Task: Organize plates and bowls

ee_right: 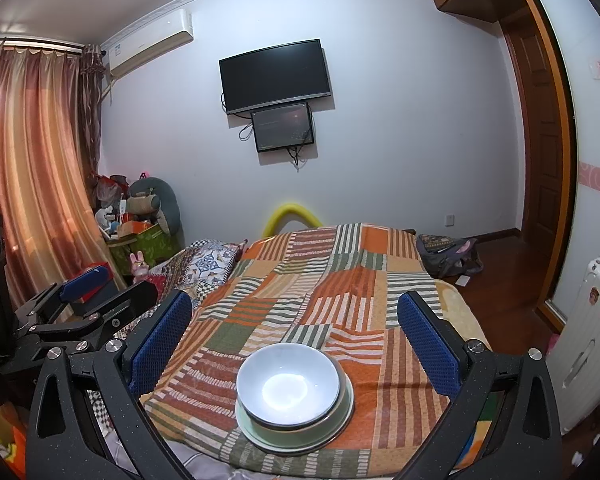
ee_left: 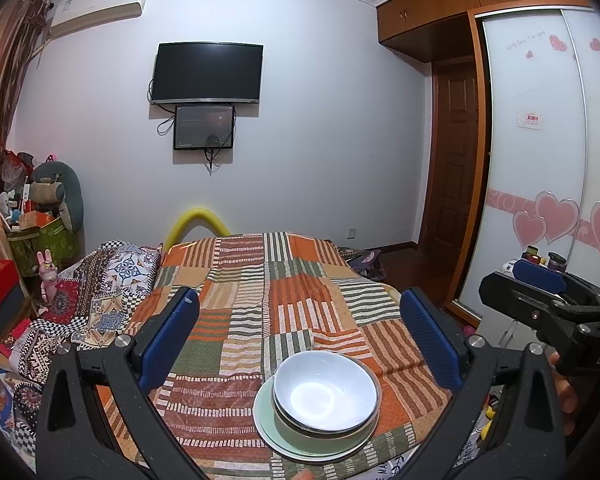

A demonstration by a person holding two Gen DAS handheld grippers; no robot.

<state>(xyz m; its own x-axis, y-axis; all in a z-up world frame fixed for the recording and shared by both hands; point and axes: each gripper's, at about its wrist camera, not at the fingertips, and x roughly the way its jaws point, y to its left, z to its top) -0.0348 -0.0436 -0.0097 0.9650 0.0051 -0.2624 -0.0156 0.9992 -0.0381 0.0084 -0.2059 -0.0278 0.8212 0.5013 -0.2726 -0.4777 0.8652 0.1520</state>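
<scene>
1. Left wrist view: the left tongs [ee_left: 300, 336] are spread wide, blue pads far apart, nothing between them.
2. Below and between the pads sits a stack on the bed [ee_left: 284, 280]: a white bowl [ee_left: 326, 394] on top, nested in a metal-rimmed bowl, both on a pale green plate [ee_left: 278, 428] with a white plate rim showing under it.
3. The stack rests near the close edge of the striped patchwork cover, slightly right of centre, touching neither pad.
4. At the right edge the right tongs [ee_left: 540, 284] show side-on, well clear of the stack; a fingertip or two of the holding hand [ee_left: 564, 384] peeks out behind the frame. From here I cannot tell how far they gape.
5. Beyond: a TV [ee_left: 207, 73] on the wall with a small screen under it.
6. Right wrist view: the right tongs [ee_right: 294, 334] are wide open too, holding nothing.
7. The bowl [ee_right: 287, 386] and its stack lie between and below the pads, close to the bed's [ee_right: 340, 272] near edge, roughly centred, apart from both pads.
8. The plate [ee_right: 260, 430] pokes out to the front and left under the bowls.
9. The left tongs [ee_right: 100, 284] sit at far left, off the bed's side, away from the stack.
10. Curtains [ee_right: 40, 168] hang left; a suitcase [ee_right: 592, 340] stands right.
</scene>
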